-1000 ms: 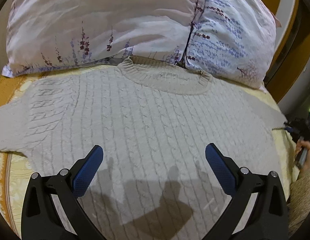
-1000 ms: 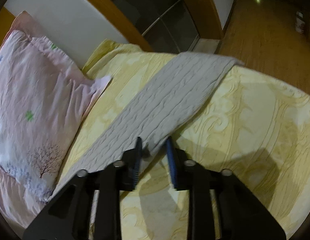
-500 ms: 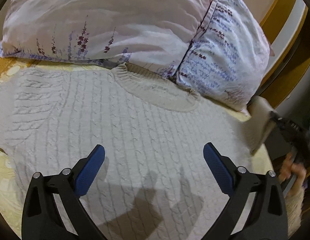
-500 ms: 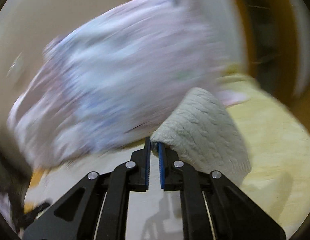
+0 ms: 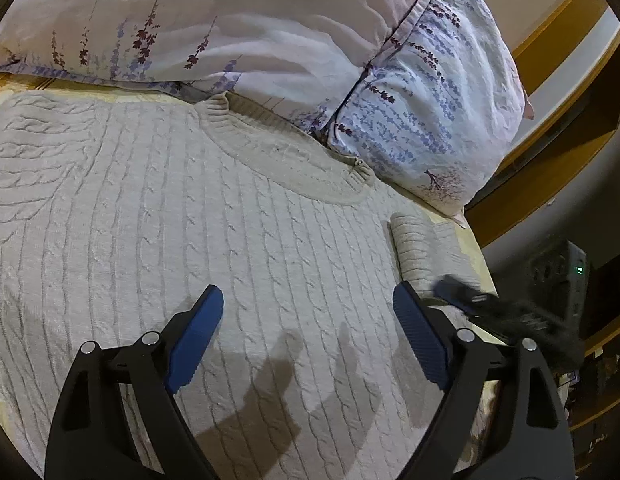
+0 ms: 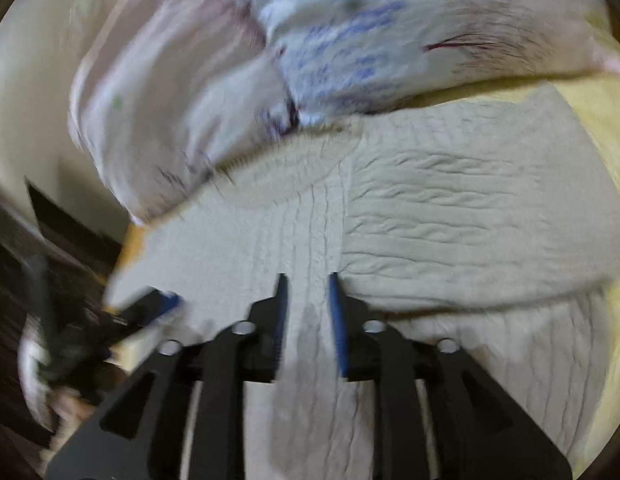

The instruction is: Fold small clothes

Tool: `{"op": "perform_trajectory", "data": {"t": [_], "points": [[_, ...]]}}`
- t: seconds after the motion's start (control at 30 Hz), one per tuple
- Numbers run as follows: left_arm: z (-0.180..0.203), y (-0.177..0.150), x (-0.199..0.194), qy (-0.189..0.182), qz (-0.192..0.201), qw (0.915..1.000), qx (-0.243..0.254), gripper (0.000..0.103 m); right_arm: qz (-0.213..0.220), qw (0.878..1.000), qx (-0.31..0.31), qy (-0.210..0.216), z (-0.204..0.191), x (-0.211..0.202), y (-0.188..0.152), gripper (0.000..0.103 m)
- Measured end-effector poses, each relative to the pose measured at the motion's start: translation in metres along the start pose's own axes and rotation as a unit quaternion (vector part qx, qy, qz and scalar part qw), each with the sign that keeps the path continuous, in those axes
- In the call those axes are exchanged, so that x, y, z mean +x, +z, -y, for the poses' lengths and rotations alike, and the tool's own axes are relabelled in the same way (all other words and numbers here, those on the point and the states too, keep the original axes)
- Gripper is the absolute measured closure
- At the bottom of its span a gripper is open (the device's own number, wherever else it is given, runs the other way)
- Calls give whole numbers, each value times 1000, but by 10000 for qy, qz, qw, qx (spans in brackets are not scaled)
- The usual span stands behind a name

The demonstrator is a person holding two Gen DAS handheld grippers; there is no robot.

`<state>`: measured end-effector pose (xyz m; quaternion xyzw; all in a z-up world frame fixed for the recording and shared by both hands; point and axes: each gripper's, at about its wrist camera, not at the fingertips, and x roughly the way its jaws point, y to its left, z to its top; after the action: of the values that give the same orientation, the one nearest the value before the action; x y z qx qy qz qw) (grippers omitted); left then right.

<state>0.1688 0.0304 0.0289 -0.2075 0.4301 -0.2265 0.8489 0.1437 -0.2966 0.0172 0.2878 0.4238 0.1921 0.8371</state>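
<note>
A pale grey cable-knit sweater (image 5: 189, 220) lies flat on the bed, collar toward the pillows. Its right sleeve (image 5: 418, 248) is folded in over the body, cuff up near the shoulder. My left gripper (image 5: 307, 312) hovers wide open and empty over the sweater's middle. My right gripper (image 6: 307, 292) is partly open over the sweater (image 6: 450, 208), with nothing between its blue pads; it shows blurred at the right in the left wrist view (image 5: 462, 296). The right wrist view is motion-blurred.
Two floral pillows (image 5: 269, 32) lie along the head of the bed, touching the collar. The yellow bedspread (image 6: 602, 120) shows at the sweater's edges. A wooden bed frame (image 5: 550, 152) and dark room lie to the right.
My right gripper carried the right sleeve up and across onto the sweater body, then opened and let it go. My left gripper stayed open, shifting slightly over the sweater.
</note>
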Motion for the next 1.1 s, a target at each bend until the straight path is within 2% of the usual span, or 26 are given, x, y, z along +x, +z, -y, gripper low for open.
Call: {"op": "perform_trajectory", "data": {"t": [0.07,0.17,0.37,0.57,0.63,0.67,0.8,0.87,0.9,0.93,0.97,1.0,1.1], "points": [[1,0,1,-59,-12,10000,-3,15,62,9993,345,120,9,-10,3,60],[4,0,2,-88,-33,9999,39,15,-64,9958,885,241,28,-15,1,60],[5,-2,2,-92,-93,9999,3,15,-171,9876,1551,-196,52,-2,1,61],[0,-1,-7,-5,12,10000,10,15,422,9762,2056,-541,75,-24,-2,62],[-2,-1,-6,-14,6,10000,-34,15,658,9756,1941,-789,77,-30,3,84],[-3,-1,-6,-28,-9,10000,-51,15,714,9755,1878,-894,77,-31,4,87],[-3,-3,-6,-24,-31,10000,-20,15,820,9757,1692,-1125,72,-34,7,88],[-3,-4,-5,-28,-36,10000,-30,15,832,9735,1774,-1176,72,-33,8,80],[-4,-4,-5,-35,-36,10000,-46,15,860,9723,1807,-1210,73,-34,9,72],[-4,-4,-5,-44,-40,10000,-55,15,923,9705,1813,-1291,75,-36,10,72],[-4,-4,-6,-52,-40,10000,-57,15,975,9700,1760,-1366,73,-35,11,77],[-4,-4,-6,-57,-35,10000,-57,15,1032,9708,1572,-1489,67,-37,13,88],[-5,-5,-10,-96,14,9999,-60,15,1228,9713,1059,-1742,44,-48,13,91]]}}
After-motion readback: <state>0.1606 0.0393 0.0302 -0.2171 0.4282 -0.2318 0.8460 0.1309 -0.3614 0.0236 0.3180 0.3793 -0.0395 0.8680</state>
